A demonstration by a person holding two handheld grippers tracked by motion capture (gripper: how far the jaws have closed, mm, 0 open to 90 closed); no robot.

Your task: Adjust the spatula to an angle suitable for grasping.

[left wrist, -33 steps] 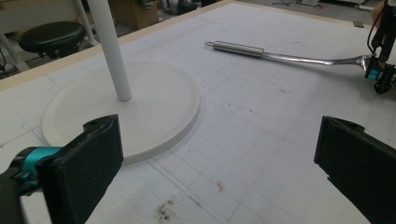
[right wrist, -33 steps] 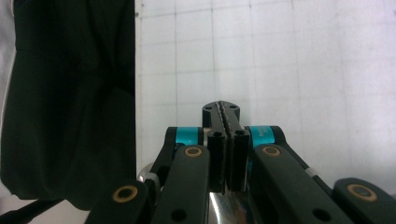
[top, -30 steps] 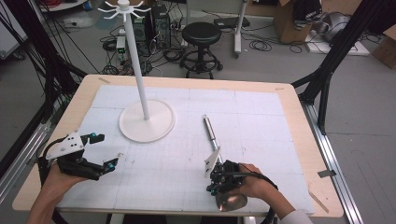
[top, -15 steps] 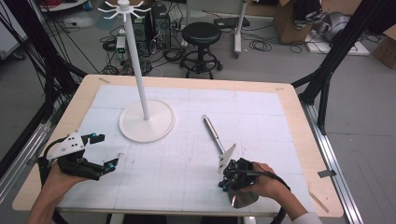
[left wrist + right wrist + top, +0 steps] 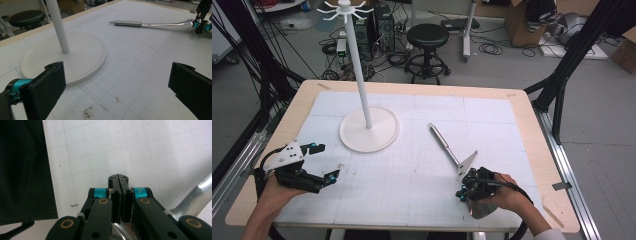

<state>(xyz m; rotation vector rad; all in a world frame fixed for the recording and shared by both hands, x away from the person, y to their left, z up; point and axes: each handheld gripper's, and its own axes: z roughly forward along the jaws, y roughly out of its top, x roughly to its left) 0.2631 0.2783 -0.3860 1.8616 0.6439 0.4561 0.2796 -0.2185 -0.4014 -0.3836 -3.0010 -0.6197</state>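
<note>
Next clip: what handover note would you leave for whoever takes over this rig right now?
Left tool: open, empty, at the mat's near left.
Right tool: shut on the head end of the metal utensil, whose handle points toward the white stand.
Done: utensil gripped.
Left: probably lift it and hang it on the stand's top hooks, which are still bare.

- My left gripper (image 5: 117, 95) has its jaws spread wide over the gridded mat (image 5: 140, 65).
- White stand base (image 5: 82, 52) sits just ahead.
- Steel utensil (image 5: 150, 24) lies beyond, right gripper (image 5: 201, 23) at its far end.
</note>
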